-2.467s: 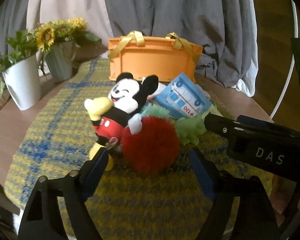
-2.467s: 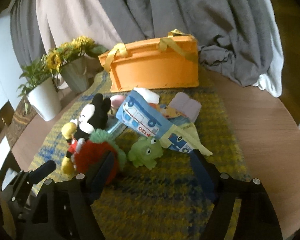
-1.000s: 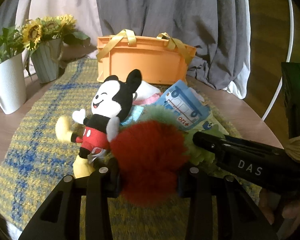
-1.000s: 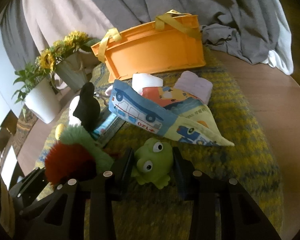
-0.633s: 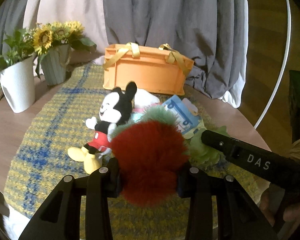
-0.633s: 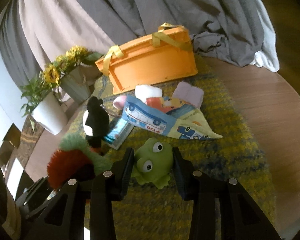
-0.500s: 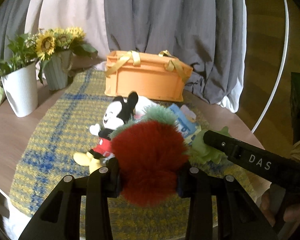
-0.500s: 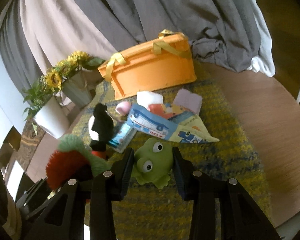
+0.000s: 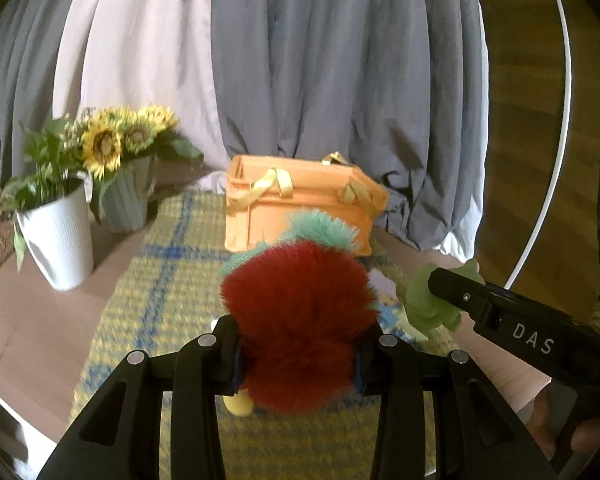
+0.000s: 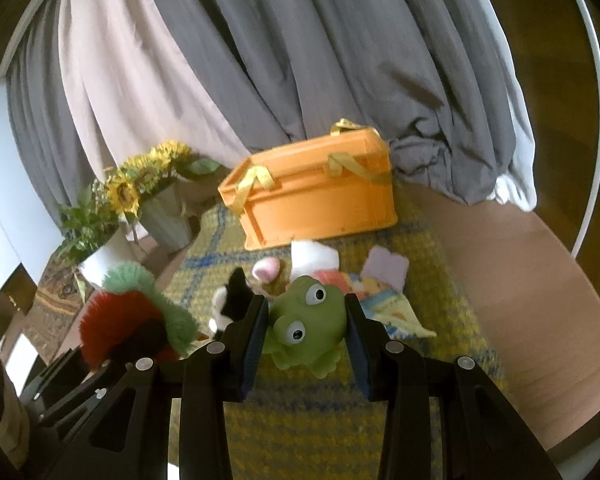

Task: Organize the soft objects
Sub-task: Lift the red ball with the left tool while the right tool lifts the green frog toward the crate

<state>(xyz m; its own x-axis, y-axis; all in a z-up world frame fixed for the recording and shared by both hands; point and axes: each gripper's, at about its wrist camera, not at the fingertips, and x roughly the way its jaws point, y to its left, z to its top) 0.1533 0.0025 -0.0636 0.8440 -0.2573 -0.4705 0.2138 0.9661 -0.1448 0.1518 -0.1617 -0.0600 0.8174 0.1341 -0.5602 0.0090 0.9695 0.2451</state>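
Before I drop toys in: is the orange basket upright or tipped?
Upright: the orange basket stands on its base on the woven mat, yellow handles on top.

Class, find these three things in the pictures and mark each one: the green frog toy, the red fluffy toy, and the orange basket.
green frog toy [image 10: 306, 320], right wrist view, on its face between the eyes.
red fluffy toy [image 9: 298, 320], left wrist view, middle of the red fur.
orange basket [image 10: 324, 212], right wrist view, on its front wall.
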